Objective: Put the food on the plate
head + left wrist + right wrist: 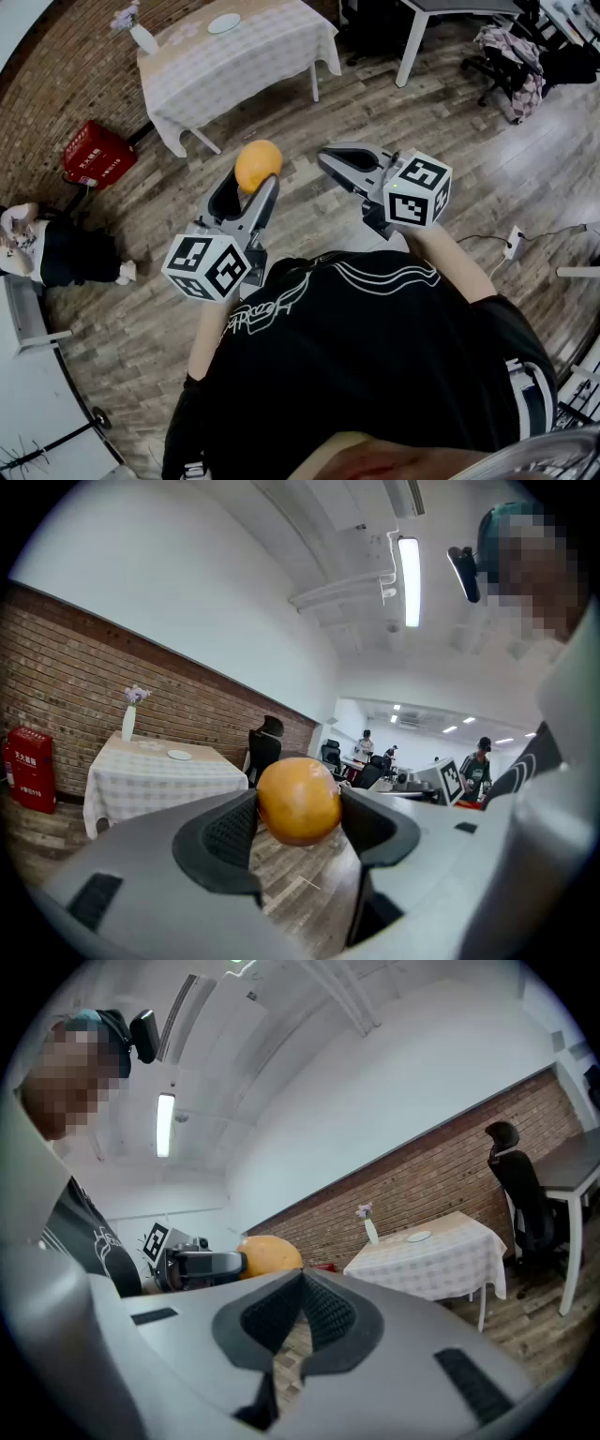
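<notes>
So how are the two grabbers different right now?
The left gripper is clamped on an orange; the right gripper holds nothing. The left gripper's jaws stand wide apart; the right gripper's jaws are closed together. Both carry a cube with square markers.

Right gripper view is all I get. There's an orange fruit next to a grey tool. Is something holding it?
Observer: Yes. The left gripper view shows the left gripper with both pads pressed on the orange.
Operator: Who has that tool?
Observer: The head view shows a person in a black shirt holding it out in front.
Operator: Is it over the table yet?
Observer: No. In the head view it is over the wooden floor, short of the checked-cloth table.
</notes>
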